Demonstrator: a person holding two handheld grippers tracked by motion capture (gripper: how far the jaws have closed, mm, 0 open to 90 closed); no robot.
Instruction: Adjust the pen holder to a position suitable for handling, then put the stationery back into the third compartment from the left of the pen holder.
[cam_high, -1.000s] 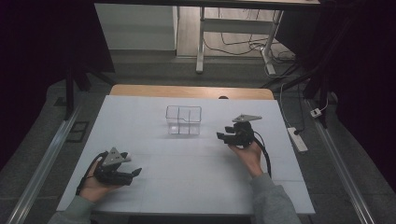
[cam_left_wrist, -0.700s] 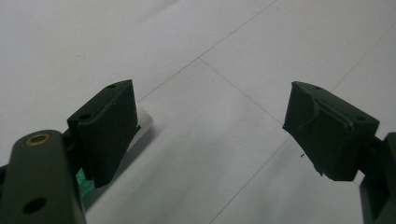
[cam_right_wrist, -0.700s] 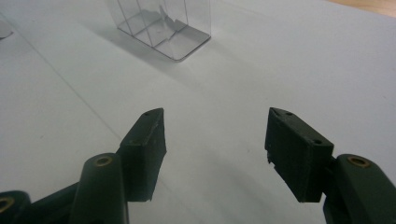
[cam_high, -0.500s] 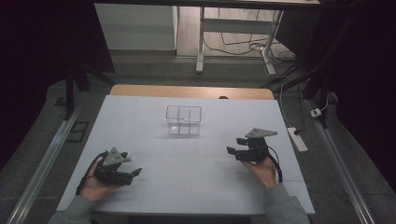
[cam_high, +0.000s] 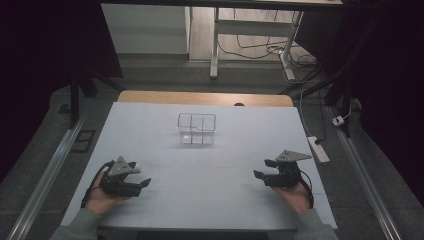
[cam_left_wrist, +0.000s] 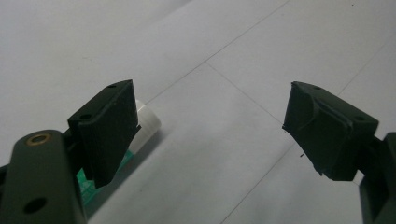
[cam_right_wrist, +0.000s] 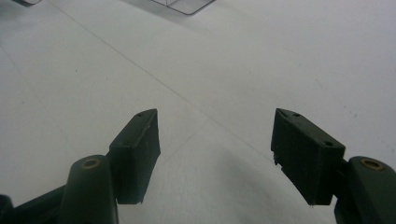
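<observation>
A clear plastic box (cam_high: 196, 128) with divided compartments stands at the middle of the white table (cam_high: 215, 200); its corner (cam_right_wrist: 184, 4) shows at the top of the right gripper view. My left gripper (cam_high: 141, 175) rests at the front left, held in a hand, its jaws open (cam_left_wrist: 208, 107). A small white tube with a green label (cam_left_wrist: 147, 122) lies on the table just outside one jaw. My right gripper (cam_high: 262, 168) sits at the front right, pointing left. Its jaws have just been opening and stand wide (cam_right_wrist: 215, 126) with nothing between them.
A white power strip (cam_high: 318, 148) lies on the floor beyond the table's right edge. A wooden strip (cam_high: 205, 97) borders the far side. Metal rails (cam_high: 45, 180) run along both sides, and desk legs and cables stand behind.
My right gripper has moved right and toward the front edge, away from the clear box, and its jaws stand wider apart. The left gripper has stayed where it was.
</observation>
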